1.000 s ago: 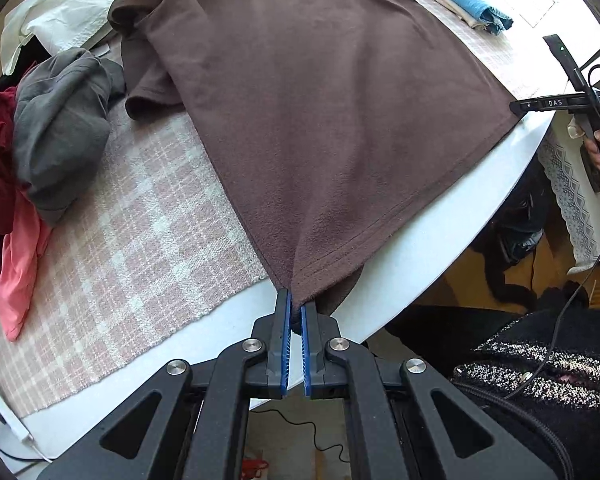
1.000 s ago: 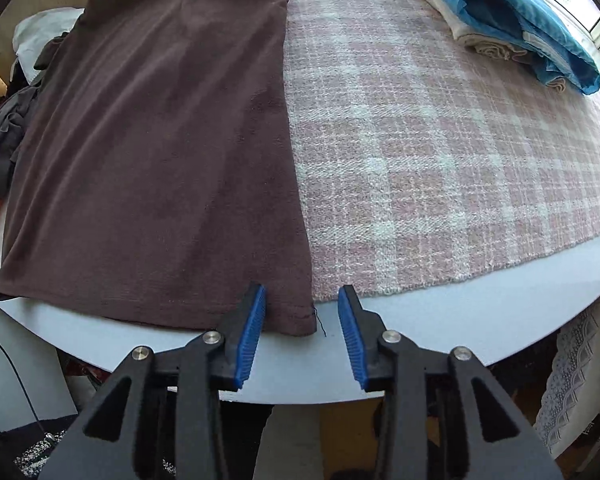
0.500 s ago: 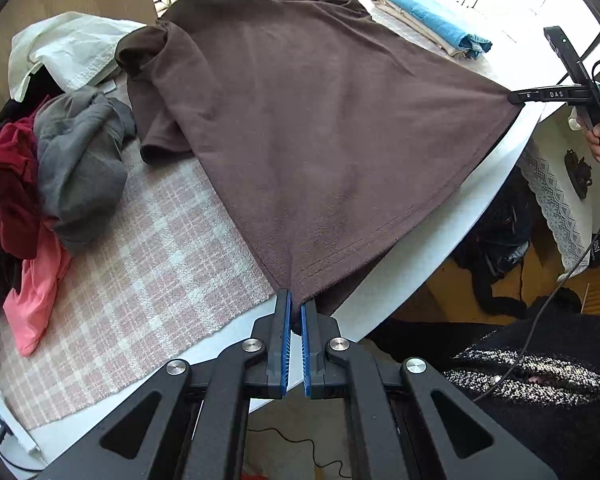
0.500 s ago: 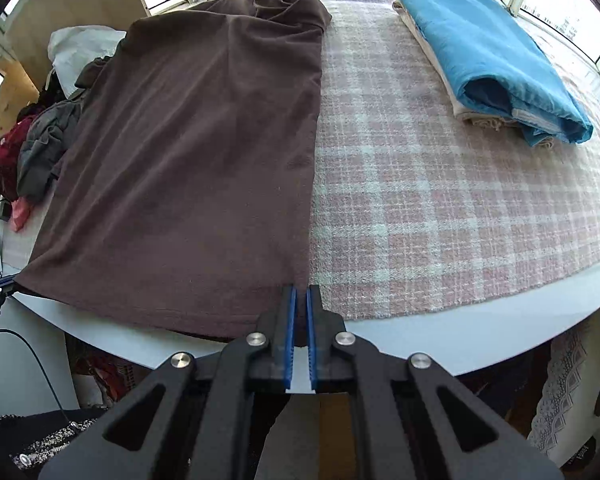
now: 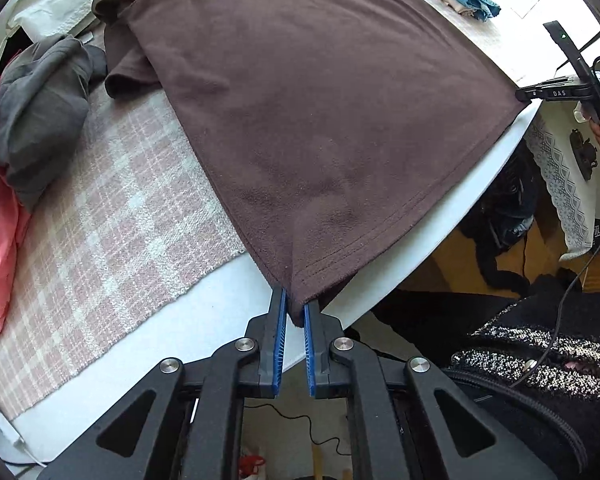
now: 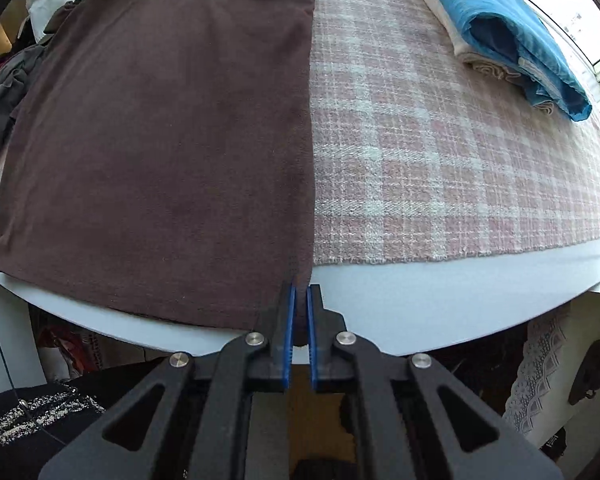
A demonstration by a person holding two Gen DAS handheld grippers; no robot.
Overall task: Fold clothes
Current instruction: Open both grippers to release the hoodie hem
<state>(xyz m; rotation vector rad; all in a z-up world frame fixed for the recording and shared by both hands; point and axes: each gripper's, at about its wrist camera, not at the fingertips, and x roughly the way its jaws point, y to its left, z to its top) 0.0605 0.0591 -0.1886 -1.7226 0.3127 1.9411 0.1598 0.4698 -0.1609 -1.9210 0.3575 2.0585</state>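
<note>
Brown shirt (image 5: 320, 112) hem (both corners) between grippers

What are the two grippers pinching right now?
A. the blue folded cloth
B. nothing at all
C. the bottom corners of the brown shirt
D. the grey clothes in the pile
C: the left gripper and the right gripper are each shut on a bottom corner of the brown shirt at the table edge, while the blue folded cloth and grey clothes lie untouched.
</note>
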